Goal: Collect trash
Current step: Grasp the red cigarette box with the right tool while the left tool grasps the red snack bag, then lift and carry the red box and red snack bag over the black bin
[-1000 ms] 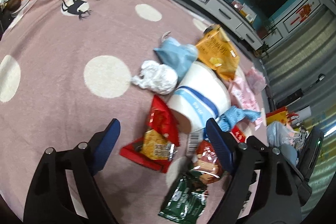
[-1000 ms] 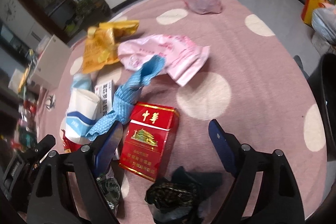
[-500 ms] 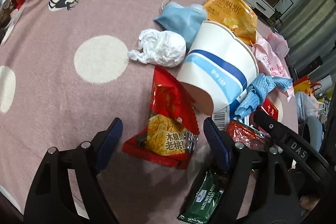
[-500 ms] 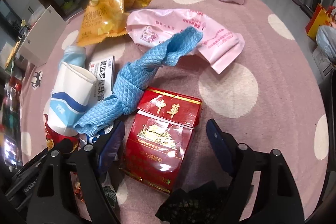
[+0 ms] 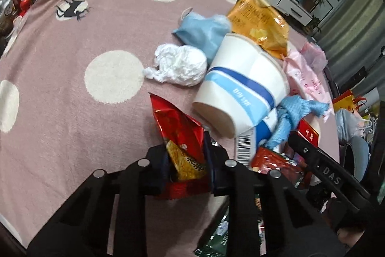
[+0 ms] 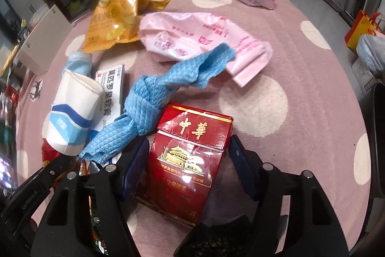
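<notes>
While my left gripper (image 5: pixel 186 160) pinches the red snack wrapper (image 5: pixel 179 136) at six o'clock, my right gripper (image 6: pixel 187 158) straddles the red cigarette pack (image 6: pixel 187 158), jaws wide. Next: close, then lift both.

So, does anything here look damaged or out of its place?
The paper cup lies tipped on its side on the rug, its rim dented. The blue cloth is knotted and draped over the red cigarette pack.

Black left gripper (image 5: pixel 185 160), seemingly blue-padded fingers (image 6: pixel 137 160), silver screws.
</notes>
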The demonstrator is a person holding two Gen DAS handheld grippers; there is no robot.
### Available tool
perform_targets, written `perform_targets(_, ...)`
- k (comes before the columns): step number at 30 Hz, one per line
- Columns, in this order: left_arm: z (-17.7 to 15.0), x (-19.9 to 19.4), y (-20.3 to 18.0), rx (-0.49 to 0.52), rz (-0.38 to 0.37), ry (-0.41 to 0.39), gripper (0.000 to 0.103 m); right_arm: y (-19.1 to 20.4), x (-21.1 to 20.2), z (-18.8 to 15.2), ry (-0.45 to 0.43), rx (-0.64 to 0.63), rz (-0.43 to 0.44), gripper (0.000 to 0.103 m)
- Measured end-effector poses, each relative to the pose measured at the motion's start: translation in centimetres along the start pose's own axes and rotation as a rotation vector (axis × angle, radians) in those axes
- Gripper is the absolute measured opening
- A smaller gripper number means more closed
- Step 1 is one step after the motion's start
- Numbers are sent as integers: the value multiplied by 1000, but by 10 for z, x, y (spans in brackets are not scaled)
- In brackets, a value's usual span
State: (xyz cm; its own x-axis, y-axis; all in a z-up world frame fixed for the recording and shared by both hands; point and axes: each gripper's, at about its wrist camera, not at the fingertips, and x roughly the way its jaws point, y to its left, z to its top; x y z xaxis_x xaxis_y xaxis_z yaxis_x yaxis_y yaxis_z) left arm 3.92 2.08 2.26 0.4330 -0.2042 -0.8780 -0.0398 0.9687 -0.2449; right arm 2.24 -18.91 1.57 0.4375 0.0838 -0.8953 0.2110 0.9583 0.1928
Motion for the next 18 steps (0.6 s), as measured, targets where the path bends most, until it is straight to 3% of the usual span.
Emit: perform_targets(18, -1, -38, -33, 62, -96, -108, 26, -25, -34, 2, -95, 72, -2, 65)
